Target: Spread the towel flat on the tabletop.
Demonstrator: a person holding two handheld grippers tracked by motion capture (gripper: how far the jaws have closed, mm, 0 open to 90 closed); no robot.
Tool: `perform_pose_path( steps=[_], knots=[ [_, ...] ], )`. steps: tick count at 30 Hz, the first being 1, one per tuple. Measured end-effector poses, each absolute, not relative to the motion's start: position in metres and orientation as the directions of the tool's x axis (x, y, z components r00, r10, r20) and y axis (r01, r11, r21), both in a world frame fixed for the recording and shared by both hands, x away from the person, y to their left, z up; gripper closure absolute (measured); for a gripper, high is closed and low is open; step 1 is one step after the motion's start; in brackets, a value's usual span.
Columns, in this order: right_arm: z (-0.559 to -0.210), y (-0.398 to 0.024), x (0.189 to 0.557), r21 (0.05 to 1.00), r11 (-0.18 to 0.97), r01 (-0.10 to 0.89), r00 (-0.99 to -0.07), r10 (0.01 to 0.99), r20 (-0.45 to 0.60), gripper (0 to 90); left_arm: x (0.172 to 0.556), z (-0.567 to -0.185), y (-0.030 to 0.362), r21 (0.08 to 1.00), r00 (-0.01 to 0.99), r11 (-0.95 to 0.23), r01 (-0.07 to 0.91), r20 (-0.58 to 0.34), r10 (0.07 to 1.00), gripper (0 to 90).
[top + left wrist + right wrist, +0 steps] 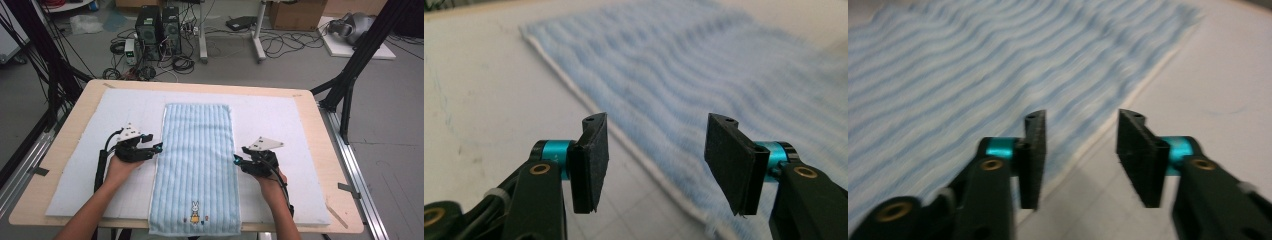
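Observation:
A light blue striped towel (196,165) lies flat and lengthwise on the white mat (280,120), with a small rabbit print at its near end. My left gripper (159,147) is at the towel's left edge, about halfway along; in the left gripper view (656,150) its jaws stand apart over the white hem of the towel (704,85), with nothing pressed between the pads. My right gripper (236,160) is at the towel's right edge. In the right gripper view (1080,145) its jaws are also apart, above the border of the towel (973,75).
The mat covers a light wooden table (325,150). Black frame legs stand at both sides of the table. On the floor beyond it are computer towers (157,27), tangled cables and cardboard boxes.

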State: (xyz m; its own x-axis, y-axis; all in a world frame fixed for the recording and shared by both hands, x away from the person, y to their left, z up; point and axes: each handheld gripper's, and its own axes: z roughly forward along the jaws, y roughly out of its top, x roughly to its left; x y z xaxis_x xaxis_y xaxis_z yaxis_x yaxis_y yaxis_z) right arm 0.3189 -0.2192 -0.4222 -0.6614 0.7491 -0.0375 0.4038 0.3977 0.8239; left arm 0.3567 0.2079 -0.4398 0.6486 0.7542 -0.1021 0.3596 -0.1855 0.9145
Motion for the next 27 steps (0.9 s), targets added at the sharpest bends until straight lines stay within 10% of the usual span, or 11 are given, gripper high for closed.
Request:
perform_pose_path(
  steps=[11,27],
  knots=[
    [-0.413,-0.264,0.318,0.894,0.192,0.405,-0.496,0.867,0.039,11.5,0.355,-0.425,0.220,0.958,0.672,-0.064,0.279,-0.148,0.726,19.8],
    [-0.412,-0.276,0.317,0.899,0.192,0.394,-0.490,0.871,0.029,11.5,0.356,-0.426,0.220,0.949,0.669,-0.091,0.301,-0.142,0.730,21.3]
  ],
)
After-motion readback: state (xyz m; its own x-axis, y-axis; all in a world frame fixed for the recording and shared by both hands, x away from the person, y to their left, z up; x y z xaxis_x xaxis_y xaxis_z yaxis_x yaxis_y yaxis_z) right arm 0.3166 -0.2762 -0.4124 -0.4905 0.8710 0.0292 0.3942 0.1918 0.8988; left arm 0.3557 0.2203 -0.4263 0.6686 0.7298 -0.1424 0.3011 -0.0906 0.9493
